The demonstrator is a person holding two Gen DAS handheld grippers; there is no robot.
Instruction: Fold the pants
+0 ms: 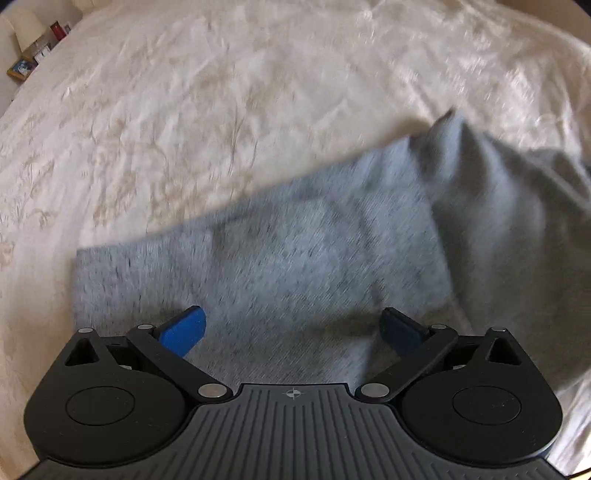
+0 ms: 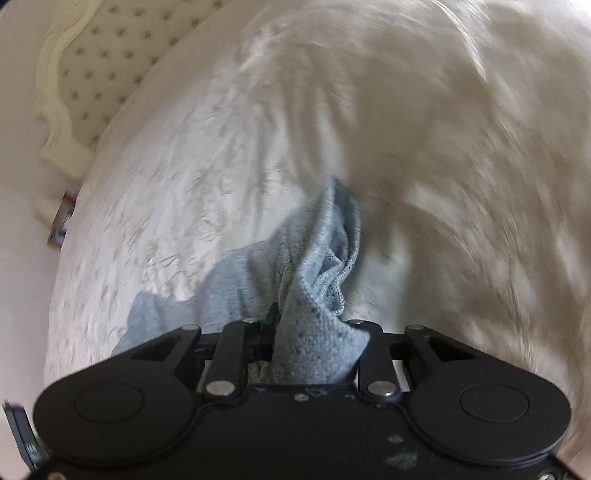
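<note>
Light grey-blue knit pants (image 1: 295, 258) lie on a cream bedspread (image 1: 184, 110). In the left wrist view one part lies flat in front, and another part is lifted at the right. My left gripper (image 1: 293, 332) is open just above the flat part, blue fingertips (image 1: 184, 330) wide apart and empty. In the right wrist view my right gripper (image 2: 280, 325) is shut on a bunch of the pants (image 2: 317, 258), which hangs in folds above the bed. Both views are blurred by motion.
A bedside table with a lamp (image 1: 27, 27), a red candle (image 1: 56, 29) and a framed picture (image 1: 20, 68) stands at the far left. A tufted cream headboard (image 2: 96, 74) is at the upper left of the right wrist view.
</note>
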